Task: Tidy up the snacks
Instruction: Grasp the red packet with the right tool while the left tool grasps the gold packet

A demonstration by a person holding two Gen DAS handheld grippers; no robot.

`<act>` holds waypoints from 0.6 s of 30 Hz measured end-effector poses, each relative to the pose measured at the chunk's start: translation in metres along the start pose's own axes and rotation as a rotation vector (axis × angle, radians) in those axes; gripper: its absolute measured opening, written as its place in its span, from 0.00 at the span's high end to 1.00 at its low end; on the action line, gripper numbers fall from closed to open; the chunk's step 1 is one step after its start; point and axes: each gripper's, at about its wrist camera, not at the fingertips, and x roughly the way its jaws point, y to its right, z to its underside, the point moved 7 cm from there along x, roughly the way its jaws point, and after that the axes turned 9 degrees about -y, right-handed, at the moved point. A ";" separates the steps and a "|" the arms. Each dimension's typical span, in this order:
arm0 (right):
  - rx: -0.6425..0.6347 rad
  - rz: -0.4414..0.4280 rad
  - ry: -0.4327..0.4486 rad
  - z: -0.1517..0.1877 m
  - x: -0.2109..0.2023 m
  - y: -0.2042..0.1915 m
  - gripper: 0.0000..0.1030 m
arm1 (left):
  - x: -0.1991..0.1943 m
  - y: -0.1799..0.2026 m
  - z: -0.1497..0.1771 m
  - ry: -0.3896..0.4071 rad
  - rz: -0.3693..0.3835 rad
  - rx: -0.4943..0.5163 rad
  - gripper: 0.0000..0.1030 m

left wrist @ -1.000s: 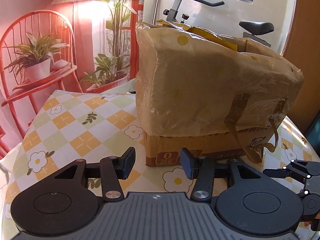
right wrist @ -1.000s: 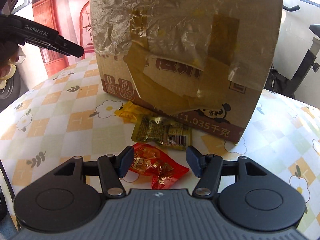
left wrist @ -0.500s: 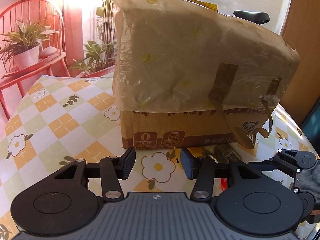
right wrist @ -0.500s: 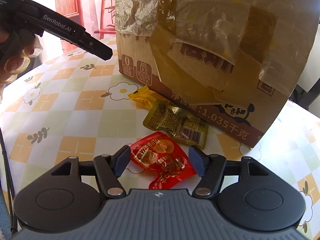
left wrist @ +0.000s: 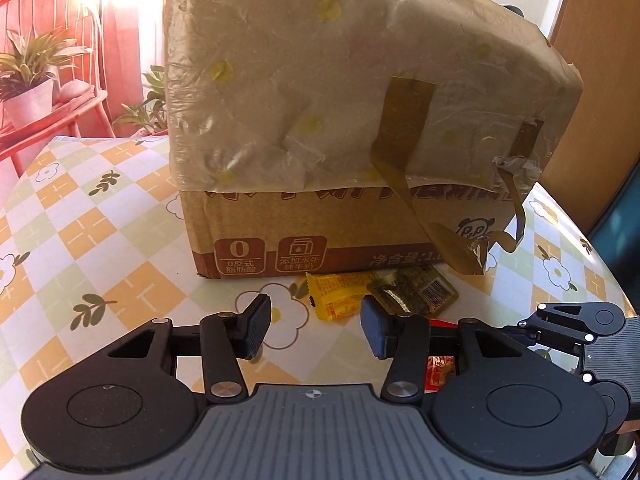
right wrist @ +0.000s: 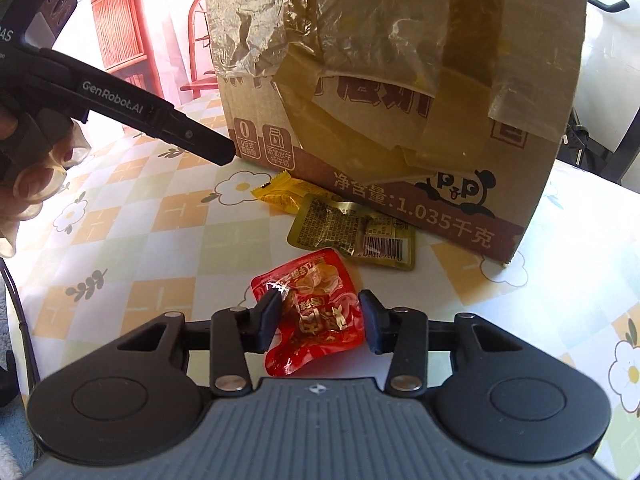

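Three snack packets lie on the table before a taped cardboard box (right wrist: pixel 400 92): a red one (right wrist: pixel 316 312), an olive-gold one (right wrist: pixel 352 232) and a yellow one (right wrist: pixel 288 196). My right gripper (right wrist: pixel 320 322) is open, its fingers on either side of the red packet, low over the table. My left gripper (left wrist: pixel 314 326) is open and empty, just short of the yellow packet (left wrist: pixel 340 294) and the olive packet (left wrist: pixel 416 290), facing the box (left wrist: pixel 352 128). The left gripper also shows in the right wrist view (right wrist: pixel 208 148).
The table wears a checked flower-print cloth (left wrist: pixel 80 232). A red chair with potted plants (left wrist: pixel 36 92) stands beyond its far left edge. The right gripper's body shows at the right of the left wrist view (left wrist: pixel 580 320).
Both grippers have moved closer to the box and lower. The right gripper's fingers now straddle the red packet. The left gripper has swung right, bringing the yellow and olive packets into its view.
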 end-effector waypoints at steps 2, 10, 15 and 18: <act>0.003 -0.002 0.008 0.002 -0.003 0.001 0.60 | 0.004 0.007 0.000 -0.009 0.006 0.017 0.50; 0.061 0.097 0.041 0.006 -0.020 0.024 0.62 | 0.027 0.042 -0.010 -0.021 0.037 0.106 0.50; 0.214 0.179 0.058 0.014 -0.024 0.060 0.62 | 0.048 0.071 -0.018 -0.034 0.080 0.199 0.50; 0.268 0.192 0.076 0.020 -0.027 0.070 0.62 | 0.060 0.079 -0.023 -0.039 0.083 0.232 0.50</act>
